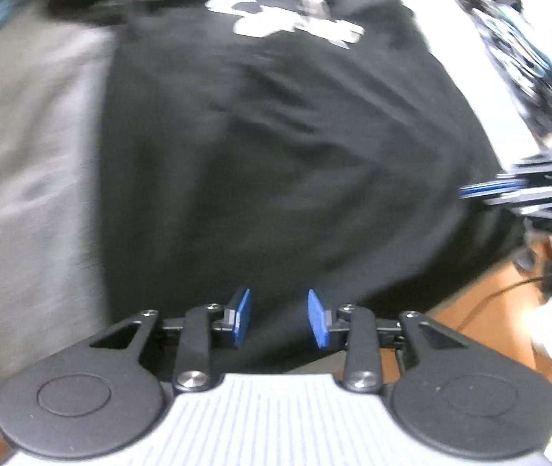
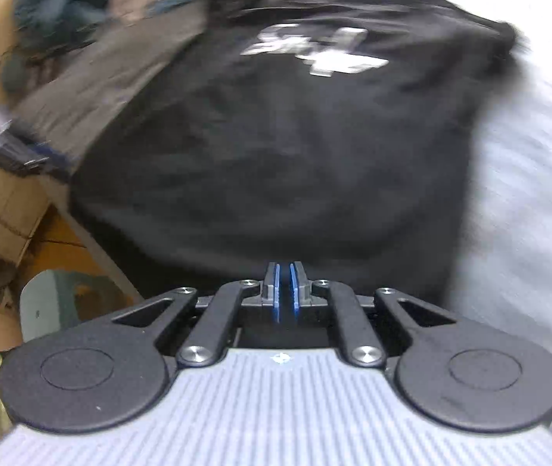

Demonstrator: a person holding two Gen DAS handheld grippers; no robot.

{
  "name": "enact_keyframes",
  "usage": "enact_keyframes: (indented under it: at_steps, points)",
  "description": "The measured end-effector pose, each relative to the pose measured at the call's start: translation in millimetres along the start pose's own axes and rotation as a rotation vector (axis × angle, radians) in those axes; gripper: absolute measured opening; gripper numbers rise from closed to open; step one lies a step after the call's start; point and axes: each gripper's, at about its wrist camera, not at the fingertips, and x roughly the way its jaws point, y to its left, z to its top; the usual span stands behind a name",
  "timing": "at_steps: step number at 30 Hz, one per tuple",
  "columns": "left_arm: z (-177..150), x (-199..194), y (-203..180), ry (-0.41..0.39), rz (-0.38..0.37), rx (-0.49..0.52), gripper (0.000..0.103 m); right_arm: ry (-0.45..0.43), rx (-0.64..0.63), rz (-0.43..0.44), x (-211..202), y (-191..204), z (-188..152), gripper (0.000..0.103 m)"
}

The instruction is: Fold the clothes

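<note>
A black cotton T-shirt with a white printed logo (image 1: pixel 283 155) lies spread flat on a white ribbed cloth-covered surface (image 2: pixel 524 202), its logo at the far end and its hem nearest the cameras; the soft fabric shows shallow wrinkles across the middle. Both views are blurred.

The left gripper (image 1: pixel 279 318), black linkage arms with flat blue rubber pads, hovers over the near hem with its pads set moderately apart and nothing between them. The right gripper (image 2: pixel 284 285) has its blue pads drawn nearly together, only a thin dark slit left; whether a fold of the shirt hem sits in that slit cannot be told. In the left wrist view the right gripper enters from the right edge at the shirt's side.

A grey-brown garment of matte woven cloth (image 1: pixel 31 178) lies beside the shirt, touching its left edge. A heap of dark teal clothing (image 2: pixel 58 4) sits beyond it. Brown cardboard boxes (image 2: pixel 0 209) stand on the floor at the left, contents hidden, near a pale grey-green plastic stool (image 2: pixel 47 303)
</note>
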Motion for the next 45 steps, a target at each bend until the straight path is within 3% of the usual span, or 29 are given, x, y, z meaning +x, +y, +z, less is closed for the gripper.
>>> enact_keyframes:
  at_steps: [1, 3, 5, 11, 13, 16, 20, 22, 24, 26, 29, 30, 32, 35, 38, 42, 44, 45]
  points:
    - [-4, 12, -7, 0.021, -0.002, 0.036, 0.034, 0.010, -0.016, 0.022, 5, 3, -3, 0.006]
    - [-22, 27, -6, 0.071, 0.038, 0.092, 0.033, 0.075, -0.064, -0.019, 14, 7, -23, 0.005]
    - [-37, 28, 5, 0.105, 0.050, 0.082, 0.032, 0.122, -0.094, -0.064, 12, 4, -45, 0.003]
    - [-18, -4, 17, 0.029, 0.023, -0.007, 0.034, 0.293, 0.075, -0.270, -45, -49, -94, 0.004]
    - [-9, -15, 21, -0.002, 0.013, -0.037, 0.037, 0.258, 0.105, -0.291, -66, -56, -89, 0.006]
    - [3, -32, 26, -0.049, -0.001, -0.081, 0.044, 0.101, 0.083, -0.228, -81, -46, -57, 0.006]
    - [44, -12, 18, -0.108, -0.005, -0.033, 0.044, -0.033, -0.009, -0.144, -42, -34, -1, 0.006]
    - [51, 0, 23, -0.117, 0.036, -0.008, 0.044, -0.043, -0.052, -0.127, -13, -37, 23, 0.005]
    - [49, 6, 48, -0.088, 0.074, -0.050, 0.042, -0.017, -0.062, -0.175, 2, -53, 31, 0.004]
    - [45, 7, 75, -0.057, 0.099, -0.107, 0.032, 0.013, 0.003, -0.247, -6, -83, 18, 0.004]
    - [48, -18, 97, -0.071, 0.112, -0.162, 0.042, 0.082, 0.130, -0.418, -28, -125, 3, 0.002]
    - [50, -27, 100, -0.087, 0.120, -0.170, 0.044, 0.110, 0.177, -0.488, -37, -137, 0, 0.007]
    - [66, -34, 108, -0.134, 0.094, -0.193, 0.045, 0.073, 0.233, -0.535, -58, -146, 7, 0.008]
    - [99, -28, 117, -0.213, 0.021, -0.240, 0.046, -0.072, 0.223, -0.456, -63, -126, 48, 0.008]
    - [136, -2, 130, -0.271, 0.000, -0.282, 0.046, -0.159, 0.147, -0.295, -19, -94, 96, 0.008]
    - [155, 20, 163, -0.298, 0.011, -0.355, 0.045, -0.183, 0.094, -0.078, 61, -73, 161, 0.007]
    - [149, 16, 191, -0.302, 0.001, -0.410, 0.035, -0.162, 0.099, -0.046, 82, -75, 174, 0.006]
    - [145, 11, 204, -0.305, -0.002, -0.443, 0.028, -0.130, 0.113, -0.072, 92, -83, 178, 0.007]
